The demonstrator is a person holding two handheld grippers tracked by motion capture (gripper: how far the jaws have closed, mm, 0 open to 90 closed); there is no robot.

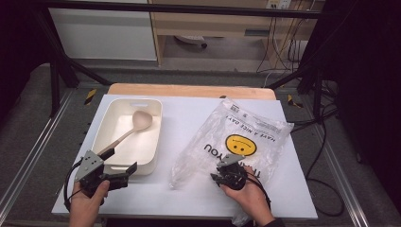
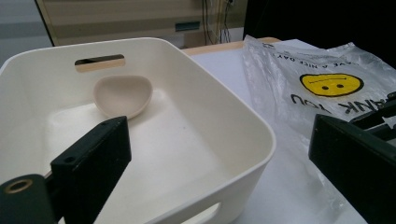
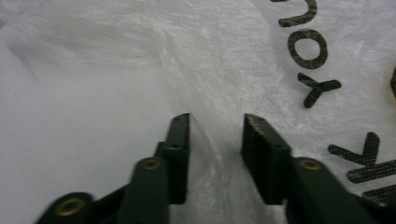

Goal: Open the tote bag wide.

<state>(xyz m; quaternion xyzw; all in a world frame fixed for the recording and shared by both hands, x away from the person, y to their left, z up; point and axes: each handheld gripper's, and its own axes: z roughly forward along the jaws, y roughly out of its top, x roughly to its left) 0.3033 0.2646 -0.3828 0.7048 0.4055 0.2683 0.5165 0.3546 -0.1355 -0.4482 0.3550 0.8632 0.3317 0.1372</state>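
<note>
- Two grippers are at work: your right gripper [image 1: 218, 177] sits on the near end of the plastic bag [image 1: 236, 137], and your left gripper [image 1: 124, 159] waits at the near rim of the white bin [image 1: 109, 124].
- Your right jaws stand partly closed with a ridge of bag film rising between them; whether the pads already pinch it, you cannot tell.
- Your left jaws are spread wide, holding nothing.
- Your bag lies flat, its long axis running away from your right hand toward the far right corner.
- You can read "THANK YOU" and "HAVE A NICE DAY" around a yellow smiley [image 1: 241, 143].
- A wooden spoon [image 1: 134, 125] rests inside the bin.
</note>
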